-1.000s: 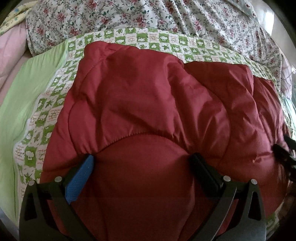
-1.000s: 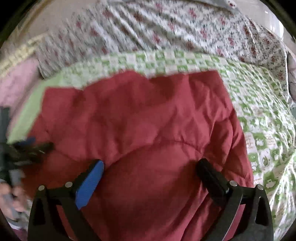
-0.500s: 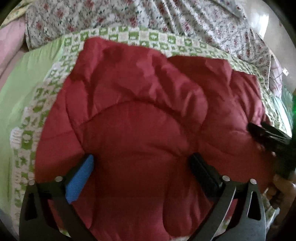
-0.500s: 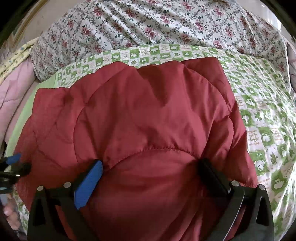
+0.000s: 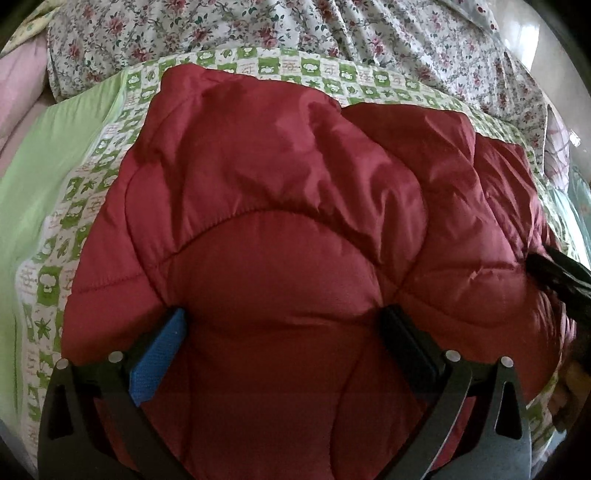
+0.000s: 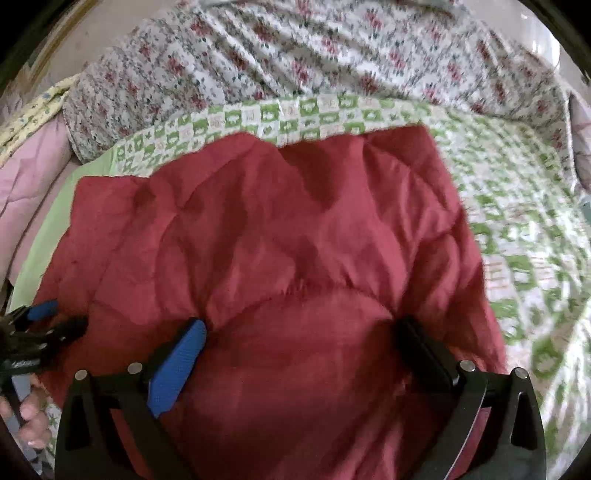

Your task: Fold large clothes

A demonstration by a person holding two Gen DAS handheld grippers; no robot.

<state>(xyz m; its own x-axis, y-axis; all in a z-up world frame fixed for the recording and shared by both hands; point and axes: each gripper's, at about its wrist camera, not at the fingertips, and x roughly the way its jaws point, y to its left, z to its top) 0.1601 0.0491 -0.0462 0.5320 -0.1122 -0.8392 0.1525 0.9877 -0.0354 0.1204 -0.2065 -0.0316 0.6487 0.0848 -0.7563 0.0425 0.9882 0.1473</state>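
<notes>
A red quilted jacket (image 5: 280, 206) lies spread on a green-checked bedcover (image 5: 74, 206), with a floral sheet (image 5: 258, 26) bunched at the far side. The left tongs (image 5: 282, 328) and the right tongs (image 6: 301, 339) each stand wide apart, a puffed fold of the jacket's near edge bulging between their fingers.

Red quilted jacket (image 5: 280, 229): far edge now nearer the floral sheet (image 5: 332, 40) at 12 o'clock than half a second ago. Right claw (image 6: 301, 354): view newly blurred. Left claw (image 6: 40, 321): now higher at 9 o'clock.
</notes>
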